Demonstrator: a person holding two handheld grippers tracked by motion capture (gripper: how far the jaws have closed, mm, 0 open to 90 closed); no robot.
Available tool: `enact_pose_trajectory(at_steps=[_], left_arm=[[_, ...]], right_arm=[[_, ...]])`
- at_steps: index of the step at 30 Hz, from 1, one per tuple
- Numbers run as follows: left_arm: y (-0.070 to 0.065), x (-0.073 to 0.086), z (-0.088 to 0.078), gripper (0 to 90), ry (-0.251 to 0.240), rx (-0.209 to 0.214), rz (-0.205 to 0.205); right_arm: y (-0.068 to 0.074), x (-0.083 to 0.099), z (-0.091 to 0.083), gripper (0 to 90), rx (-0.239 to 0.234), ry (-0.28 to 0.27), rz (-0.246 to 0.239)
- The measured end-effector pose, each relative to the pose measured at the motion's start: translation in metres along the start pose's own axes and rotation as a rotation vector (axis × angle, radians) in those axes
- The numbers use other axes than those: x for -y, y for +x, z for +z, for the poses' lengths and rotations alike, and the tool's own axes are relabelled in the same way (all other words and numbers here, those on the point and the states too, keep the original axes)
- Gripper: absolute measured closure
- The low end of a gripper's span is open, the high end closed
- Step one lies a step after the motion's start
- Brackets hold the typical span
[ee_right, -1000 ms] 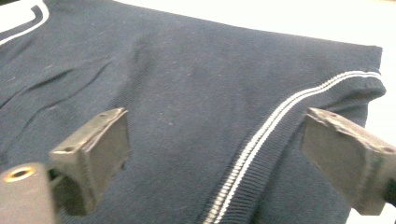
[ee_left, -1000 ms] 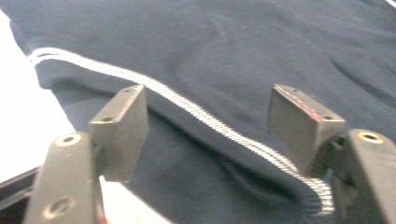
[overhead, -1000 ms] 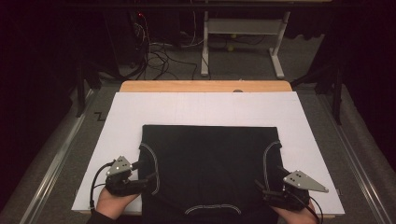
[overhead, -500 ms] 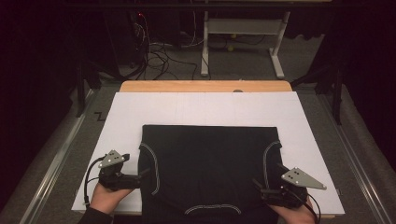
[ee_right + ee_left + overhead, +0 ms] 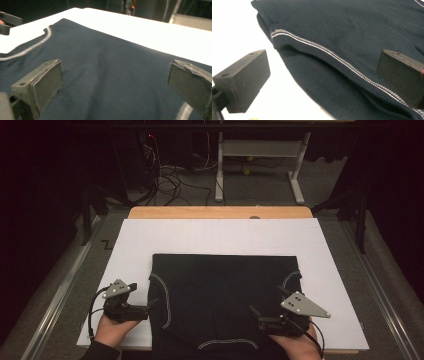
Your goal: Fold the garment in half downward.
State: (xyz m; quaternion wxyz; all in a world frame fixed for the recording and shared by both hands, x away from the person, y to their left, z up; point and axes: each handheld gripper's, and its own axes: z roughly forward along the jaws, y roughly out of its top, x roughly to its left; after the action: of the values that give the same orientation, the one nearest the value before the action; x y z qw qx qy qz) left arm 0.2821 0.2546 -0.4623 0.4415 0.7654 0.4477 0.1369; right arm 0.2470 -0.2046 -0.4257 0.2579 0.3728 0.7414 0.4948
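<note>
— So, where does the dark navy knitted garment with pale striped trim (image 5: 225, 305) lie now?

— Flat on the white sheet-covered surface (image 5: 220, 237), toward your near edge, folded into a neat block with its collar trim facing you. A second ago your left tool (image 5: 150, 306) sat in over the garment's left armhole seam; now it has backed off to the left, and its jaws have just been opening. They stand wide apart with nothing pressed between the pads: one pad (image 5: 243, 80) hangs over bare white, the other over the ribbed edge (image 5: 337, 60).

— And the right one?

— Your right tool (image 5: 256, 315) has drawn in over the cloth near its right side, jaws also just opened and spread wide, the fabric (image 5: 112, 75) lying loose beneath them, not pinched.

— What does that mean for the job?

— You have let go on both sides, so I judge that fold as set down and finished. Next you would likely pick fresh grip points for another fold. Beyond the surface, the wooden table edge (image 5: 220, 212) and the grey carpet with cables (image 5: 170, 180) sit untouched.
</note>
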Motion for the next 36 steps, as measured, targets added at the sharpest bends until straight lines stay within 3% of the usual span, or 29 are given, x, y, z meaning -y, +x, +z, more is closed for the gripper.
enact_pose_trajectory(at_steps=[3, 20, 29, 36], left_arm=[[0.0, 0.0, -0.001, 0.0, -0.007, 0.008, -0.006], [0.004, -0.008, 0.009, 0.0, -0.029, 0.021, -0.003], [0.012, -0.016, 0.016, 0.0, -0.035, 0.014, -0.005], [0.022, -0.025, 0.018, 0.0, -0.055, -0.001, -0.001]], right_arm=[[0.013, -0.006, 0.01, 0.2, -0.029, -0.011, -0.018], [0.083, -0.005, 0.066, 0.2, -0.199, 0.061, -0.094], [0.118, -0.007, 0.081, 0.2, -0.283, 0.082, -0.132], [0.133, -0.011, 0.086, 0.3, -0.315, 0.075, -0.133]])
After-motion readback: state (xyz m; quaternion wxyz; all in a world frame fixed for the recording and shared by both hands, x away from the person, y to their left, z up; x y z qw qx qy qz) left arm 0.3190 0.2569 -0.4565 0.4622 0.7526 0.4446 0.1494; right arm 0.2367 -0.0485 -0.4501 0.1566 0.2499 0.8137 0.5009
